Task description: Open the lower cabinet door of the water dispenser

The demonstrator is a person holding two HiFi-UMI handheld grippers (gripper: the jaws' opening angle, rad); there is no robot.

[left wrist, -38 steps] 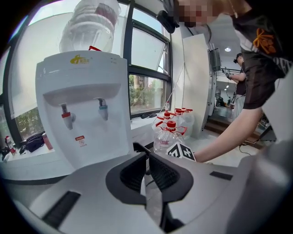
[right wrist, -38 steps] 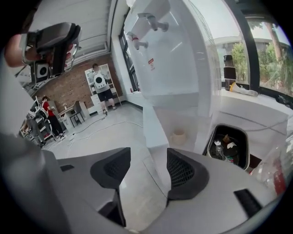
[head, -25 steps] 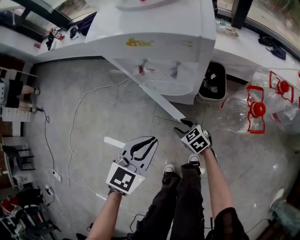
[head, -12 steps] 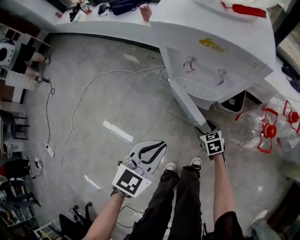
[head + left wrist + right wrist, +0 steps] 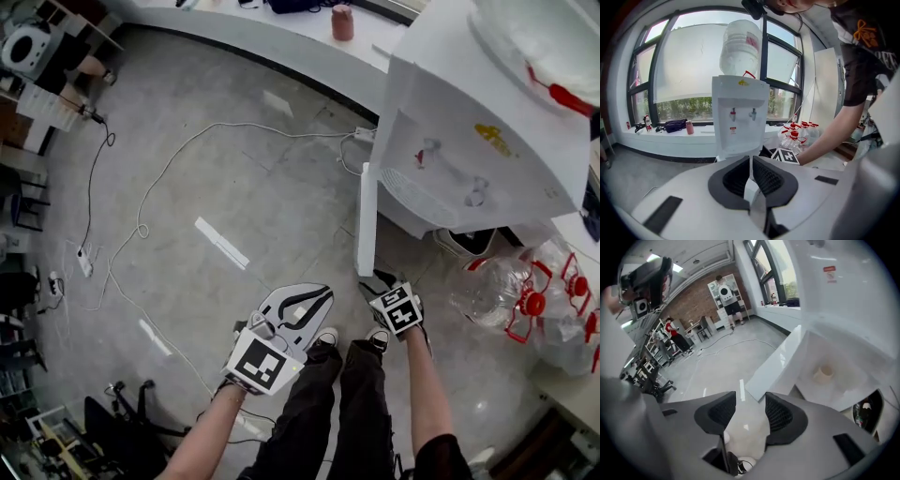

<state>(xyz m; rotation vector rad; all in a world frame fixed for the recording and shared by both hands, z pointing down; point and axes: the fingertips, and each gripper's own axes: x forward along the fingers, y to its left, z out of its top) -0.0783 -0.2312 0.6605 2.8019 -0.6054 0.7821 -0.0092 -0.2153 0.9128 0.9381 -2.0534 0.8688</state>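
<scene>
The white water dispenser (image 5: 478,141) stands at the upper right of the head view. Its lower cabinet door (image 5: 367,220) stands swung out toward me, edge-on. My right gripper (image 5: 374,279) hovers at the door's near bottom corner. In the right gripper view the door's edge (image 5: 776,367) lies just beyond the right gripper (image 5: 746,411), whose jaws are closing with only floor between them. The open cabinet (image 5: 843,366) shows a pale cup-like object (image 5: 824,374) inside. My left gripper (image 5: 320,293) is shut and empty, held left of my legs. From the left gripper (image 5: 751,161) the dispenser (image 5: 739,117) is seen straight ahead.
Several empty bottles with red handles (image 5: 527,302) lie right of the dispenser, with a black bin (image 5: 473,246) beside it. White cables (image 5: 141,230) and a tape strip (image 5: 222,243) cross the floor at left. A white sill (image 5: 281,47) runs behind. My shoes (image 5: 325,337) stand below the grippers.
The cabinet door has swung further out from the dispenser. My right gripper followed the door's end and now sits just off its corner. The left gripper shifted slightly, still shut.
</scene>
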